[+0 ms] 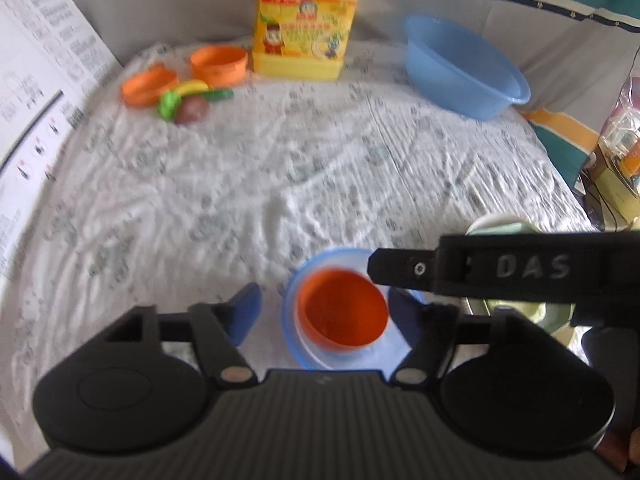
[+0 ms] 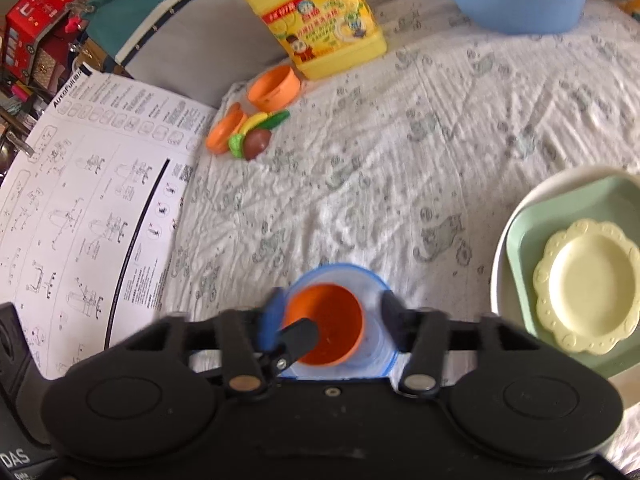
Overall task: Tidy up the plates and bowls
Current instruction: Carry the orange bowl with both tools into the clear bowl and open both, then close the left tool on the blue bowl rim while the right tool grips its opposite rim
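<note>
An orange bowl sits nested inside a clear blue-rimmed bowl on the patterned cloth, also in the right wrist view. My left gripper is open, its blue-padded fingers either side of the nested bowls. My right gripper straddles the same bowls, fingers close against the blue-rimmed bowl; whether it grips is unclear. A stack of white plate, green square plate and yellow scalloped plate lies to the right.
A yellow detergent jug and a blue basin stand at the back. Two orange containers and toy fruit lie at the back left. A printed instruction sheet covers the left edge.
</note>
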`<state>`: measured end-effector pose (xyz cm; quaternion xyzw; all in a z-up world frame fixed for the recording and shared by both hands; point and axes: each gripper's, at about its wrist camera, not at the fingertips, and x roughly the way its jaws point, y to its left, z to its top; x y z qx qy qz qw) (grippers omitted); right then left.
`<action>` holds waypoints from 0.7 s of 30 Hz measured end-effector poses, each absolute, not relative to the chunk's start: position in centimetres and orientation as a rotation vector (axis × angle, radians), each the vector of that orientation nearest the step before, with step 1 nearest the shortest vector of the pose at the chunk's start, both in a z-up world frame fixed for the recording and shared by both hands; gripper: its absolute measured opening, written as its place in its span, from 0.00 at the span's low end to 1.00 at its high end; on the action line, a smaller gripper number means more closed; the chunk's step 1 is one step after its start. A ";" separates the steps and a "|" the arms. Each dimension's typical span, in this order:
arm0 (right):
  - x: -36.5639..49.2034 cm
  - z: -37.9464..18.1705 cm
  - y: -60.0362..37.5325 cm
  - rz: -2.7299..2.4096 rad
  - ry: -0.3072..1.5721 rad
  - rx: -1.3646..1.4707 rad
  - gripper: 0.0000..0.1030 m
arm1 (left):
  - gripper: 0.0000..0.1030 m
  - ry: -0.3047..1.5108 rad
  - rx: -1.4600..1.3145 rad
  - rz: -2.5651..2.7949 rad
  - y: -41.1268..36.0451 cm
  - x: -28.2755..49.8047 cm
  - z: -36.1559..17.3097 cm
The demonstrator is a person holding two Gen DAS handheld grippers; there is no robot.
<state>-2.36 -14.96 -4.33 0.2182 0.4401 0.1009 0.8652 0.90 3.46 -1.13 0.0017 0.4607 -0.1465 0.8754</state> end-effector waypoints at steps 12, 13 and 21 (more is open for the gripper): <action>-3.4 -4.2 -16.1 0.167 0.900 0.471 1.00 | 1.00 0.942 -0.031 -0.274 5.6 0.2 -1.3; -3.6 -4.2 -16.1 0.165 0.901 0.477 1.00 | 1.00 0.941 -0.027 -0.272 5.6 0.1 -1.4; -4.5 -5.0 -16.4 0.144 0.924 0.495 1.00 | 1.00 0.941 -0.013 -0.267 5.7 -0.6 -1.7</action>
